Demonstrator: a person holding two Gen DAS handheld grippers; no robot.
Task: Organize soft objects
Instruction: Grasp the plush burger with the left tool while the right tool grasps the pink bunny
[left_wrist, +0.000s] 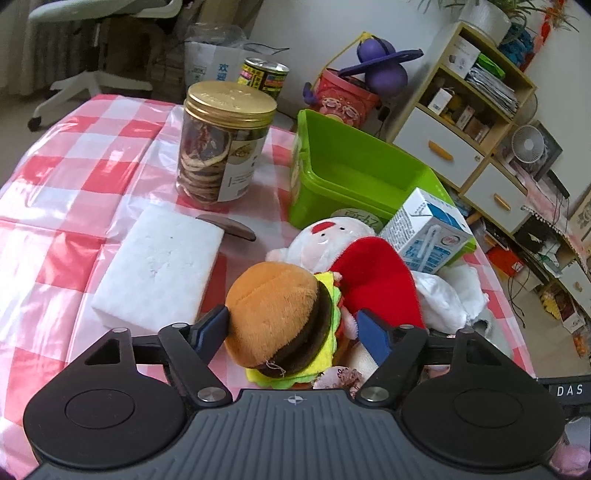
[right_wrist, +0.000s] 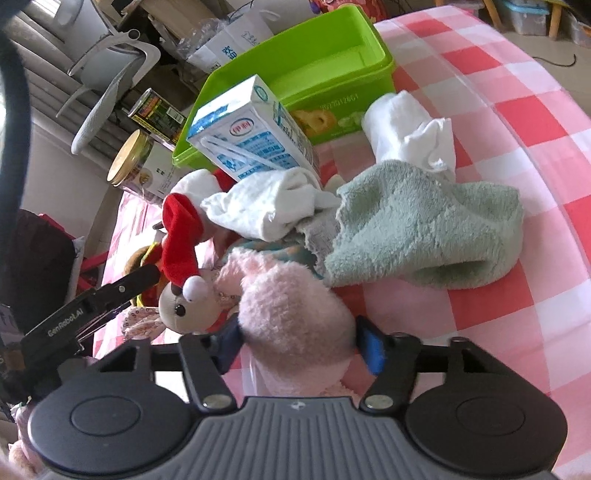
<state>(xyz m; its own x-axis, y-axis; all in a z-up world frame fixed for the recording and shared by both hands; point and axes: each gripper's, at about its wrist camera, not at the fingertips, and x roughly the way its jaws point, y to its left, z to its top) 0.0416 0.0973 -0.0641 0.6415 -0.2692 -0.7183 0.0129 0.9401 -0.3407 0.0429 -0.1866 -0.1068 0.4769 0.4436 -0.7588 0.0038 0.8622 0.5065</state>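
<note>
two claws, each clamped on one toy: burger plush (left_wrist: 275, 314), pink plush (right_wrist: 291, 314).

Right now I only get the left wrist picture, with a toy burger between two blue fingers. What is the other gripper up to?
Observer: The right gripper is closed on a fluffy pink sock.
Operator: Anything soft I can't see?
Observer: A mint-green fuzzy towel lies on the checkered tablecloth, right of the pile.
Operator: Is the green bin filled yet?
Observer: No, its visible floor looks bare; a milk carton leans at its near wall.
</note>
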